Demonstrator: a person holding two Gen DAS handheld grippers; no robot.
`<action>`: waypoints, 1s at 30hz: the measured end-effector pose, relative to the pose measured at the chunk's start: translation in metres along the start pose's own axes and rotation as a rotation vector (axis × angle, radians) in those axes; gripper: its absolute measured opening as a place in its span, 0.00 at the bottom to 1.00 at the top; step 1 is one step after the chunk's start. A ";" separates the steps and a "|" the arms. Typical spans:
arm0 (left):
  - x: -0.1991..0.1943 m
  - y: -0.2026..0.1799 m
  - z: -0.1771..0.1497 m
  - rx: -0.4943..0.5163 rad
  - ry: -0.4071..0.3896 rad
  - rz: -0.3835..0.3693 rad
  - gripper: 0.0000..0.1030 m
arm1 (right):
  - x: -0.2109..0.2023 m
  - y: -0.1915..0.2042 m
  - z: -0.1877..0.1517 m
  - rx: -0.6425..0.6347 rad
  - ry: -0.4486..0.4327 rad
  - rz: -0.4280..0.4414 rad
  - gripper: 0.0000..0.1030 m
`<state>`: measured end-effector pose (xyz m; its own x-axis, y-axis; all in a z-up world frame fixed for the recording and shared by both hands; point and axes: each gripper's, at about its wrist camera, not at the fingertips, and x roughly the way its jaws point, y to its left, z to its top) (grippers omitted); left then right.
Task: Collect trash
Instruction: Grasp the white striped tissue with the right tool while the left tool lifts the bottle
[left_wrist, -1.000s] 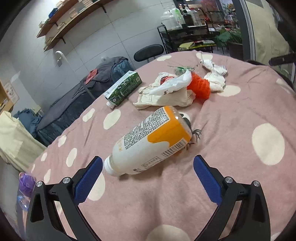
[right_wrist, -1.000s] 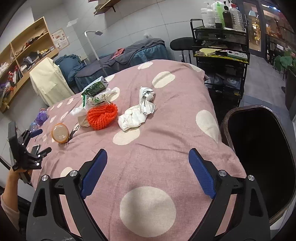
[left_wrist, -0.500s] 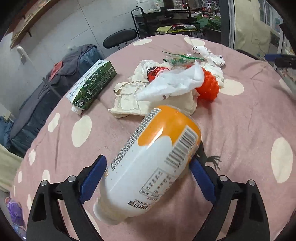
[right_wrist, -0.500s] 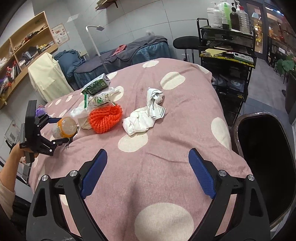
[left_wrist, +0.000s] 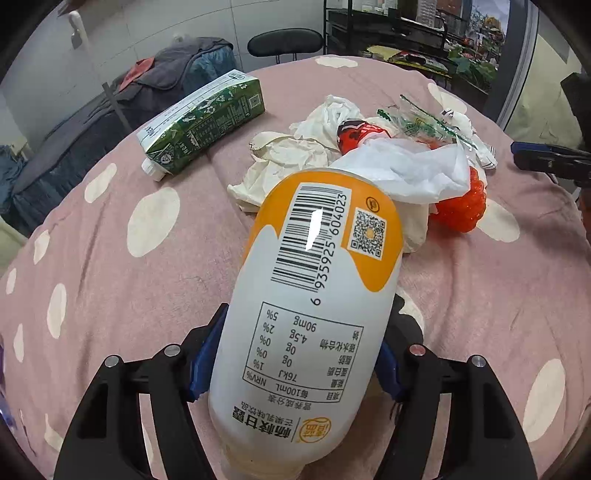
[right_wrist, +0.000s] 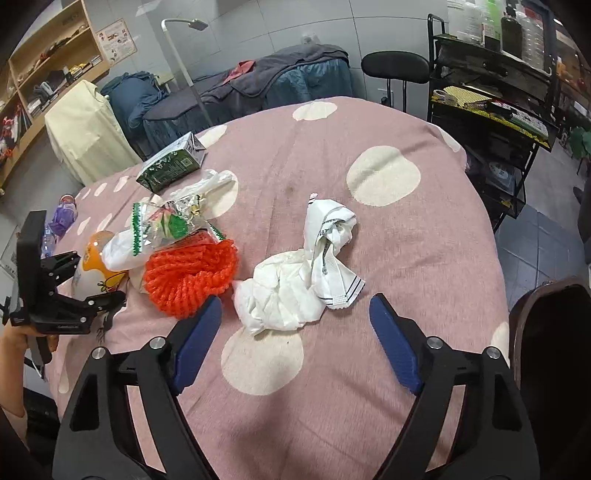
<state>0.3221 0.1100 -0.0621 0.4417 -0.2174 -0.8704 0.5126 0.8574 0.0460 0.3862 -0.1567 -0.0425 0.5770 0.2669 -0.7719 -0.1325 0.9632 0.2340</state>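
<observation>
While the left gripper (left_wrist: 295, 354) closes around it, a white bottle (left_wrist: 314, 306), orange-ended, barcode up.

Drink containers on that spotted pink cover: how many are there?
2. A white-and-orange bottle lies between the closing jaws of the left gripper; a green carton lies beyond it near the far edge. Others could hide under the wrappers.

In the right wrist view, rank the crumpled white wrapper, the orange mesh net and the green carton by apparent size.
1. Crumpled white wrapper, largest; it also lies nearest the camera.
2. Orange mesh net, nearly as big, so the gap is unsure.
3. Green carton, smallest, but farthest away, so its true size may differ.
</observation>
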 end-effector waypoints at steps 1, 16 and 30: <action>-0.003 0.000 -0.002 -0.022 -0.012 -0.006 0.65 | 0.004 0.000 0.005 -0.005 0.006 -0.012 0.75; -0.071 -0.030 -0.036 -0.217 -0.257 0.019 0.63 | 0.047 -0.023 0.044 0.061 0.067 -0.038 0.28; -0.106 -0.108 -0.034 -0.262 -0.457 -0.010 0.62 | -0.061 -0.024 -0.013 0.043 -0.106 0.067 0.27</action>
<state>0.1955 0.0563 0.0086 0.7438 -0.3571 -0.5650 0.3428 0.9295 -0.1362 0.3438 -0.1958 -0.0083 0.6498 0.3239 -0.6876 -0.1405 0.9402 0.3102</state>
